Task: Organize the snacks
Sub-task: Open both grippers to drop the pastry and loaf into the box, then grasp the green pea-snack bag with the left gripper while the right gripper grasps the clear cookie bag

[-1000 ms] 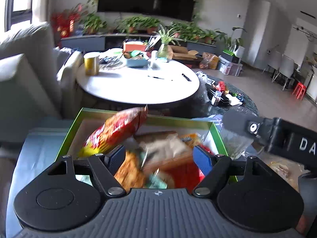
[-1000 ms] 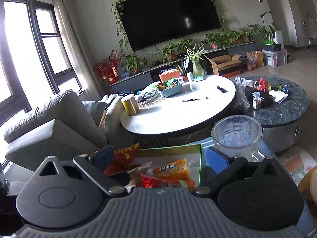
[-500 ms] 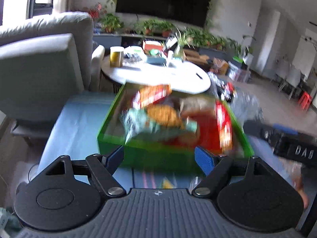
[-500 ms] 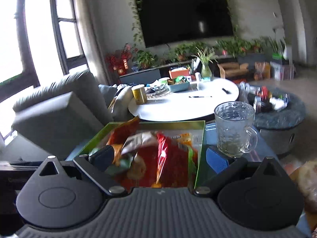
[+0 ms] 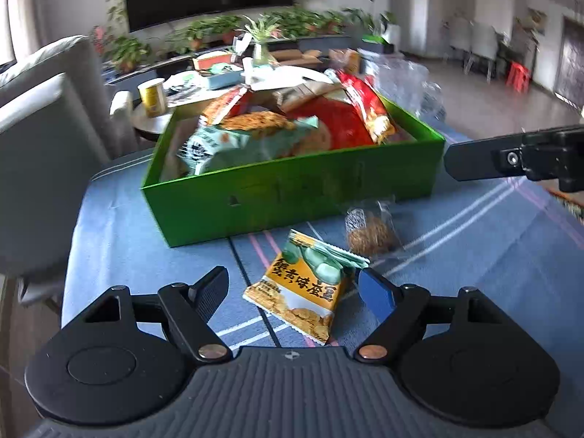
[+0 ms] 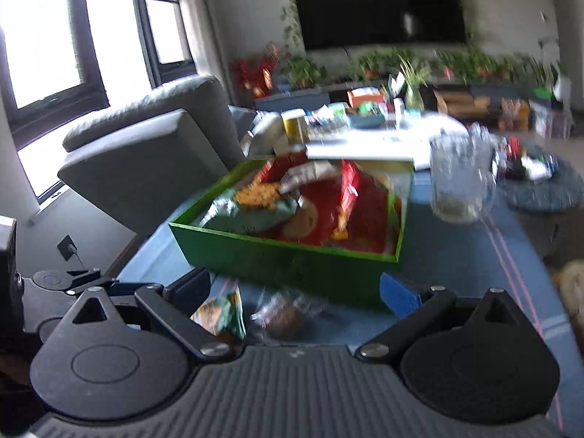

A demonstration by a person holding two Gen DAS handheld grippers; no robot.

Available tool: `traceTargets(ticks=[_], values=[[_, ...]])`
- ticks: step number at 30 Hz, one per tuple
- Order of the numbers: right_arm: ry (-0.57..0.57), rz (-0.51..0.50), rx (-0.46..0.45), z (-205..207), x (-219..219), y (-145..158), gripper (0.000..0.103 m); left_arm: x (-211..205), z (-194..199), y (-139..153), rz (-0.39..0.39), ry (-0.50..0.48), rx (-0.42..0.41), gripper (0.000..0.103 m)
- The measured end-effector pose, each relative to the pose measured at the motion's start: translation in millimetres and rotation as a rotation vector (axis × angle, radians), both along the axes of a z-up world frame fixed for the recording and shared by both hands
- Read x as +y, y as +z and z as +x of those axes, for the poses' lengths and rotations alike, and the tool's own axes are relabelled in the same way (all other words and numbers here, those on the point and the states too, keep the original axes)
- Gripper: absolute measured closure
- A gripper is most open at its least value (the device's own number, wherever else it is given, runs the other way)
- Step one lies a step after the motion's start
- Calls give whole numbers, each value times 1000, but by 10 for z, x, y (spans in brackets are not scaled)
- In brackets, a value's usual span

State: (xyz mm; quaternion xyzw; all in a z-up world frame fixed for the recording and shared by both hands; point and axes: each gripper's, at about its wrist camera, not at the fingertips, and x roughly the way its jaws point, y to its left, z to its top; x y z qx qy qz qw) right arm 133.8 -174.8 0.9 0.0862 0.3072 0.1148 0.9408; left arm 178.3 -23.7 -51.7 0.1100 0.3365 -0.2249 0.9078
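A green box (image 5: 292, 186) (image 6: 292, 259) heaped with several snack bags stands on a blue striped tablecloth. In front of it lie an orange and green snack packet (image 5: 310, 284) (image 6: 219, 310) and a clear-wrapped brown cake (image 5: 370, 235) (image 6: 283, 315). My left gripper (image 5: 294, 288) is open, its fingers either side of the orange packet without touching it. My right gripper (image 6: 295, 286) is open over the two loose snacks, nothing between its pads. The right gripper's black body shows at the right edge of the left wrist view.
A glass mug (image 6: 460, 179) stands to the right of the box. A grey sofa (image 6: 146, 160) is on the left. Beyond the box are a round white table (image 5: 204, 87) with a yellow cup (image 5: 151, 96), a dark round table (image 6: 544, 186), a television and plants.
Both grippers have drawn back from over the box toward the near side of the table and sunk. The loose packet and wrapped cake have come into view in front of the box.
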Motion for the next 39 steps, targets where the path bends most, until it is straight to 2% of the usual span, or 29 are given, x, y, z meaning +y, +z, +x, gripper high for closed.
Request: traceTargets(ticks=[5, 8, 17, 19, 21, 24, 29, 34, 39], values=[[-37, -23, 35, 33, 9, -93, 18, -67, 107, -86, 26, -52, 22, 27], [-38, -24, 59, 74, 28, -154, 18, -94, 178, -136, 5, -73, 45, 27], [-66, -62, 112, 167, 98, -311, 18, -41, 348, -278, -53, -37, 100, 30], [-66, -68, 116, 190, 108, -333, 18, -28, 326, -277, -45, -35, 85, 35], [-70, -57, 126, 218, 119, -348, 18, -34, 308, -260, -34, -29, 75, 48], [-63, -40, 138, 255, 177, -361, 18, -7, 257, -220, -39, -10, 72, 54], [-68, -63, 143, 295, 326, -377, 18, 146, -33, -61, -73, 33, -12, 54], [-95, -62, 187, 407, 443, -432, 18, 319, -185, 69, -104, 87, -43, 54], [-116, -87, 217, 495, 545, -469, 18, 444, -190, 126, -135, 119, -31, 54]])
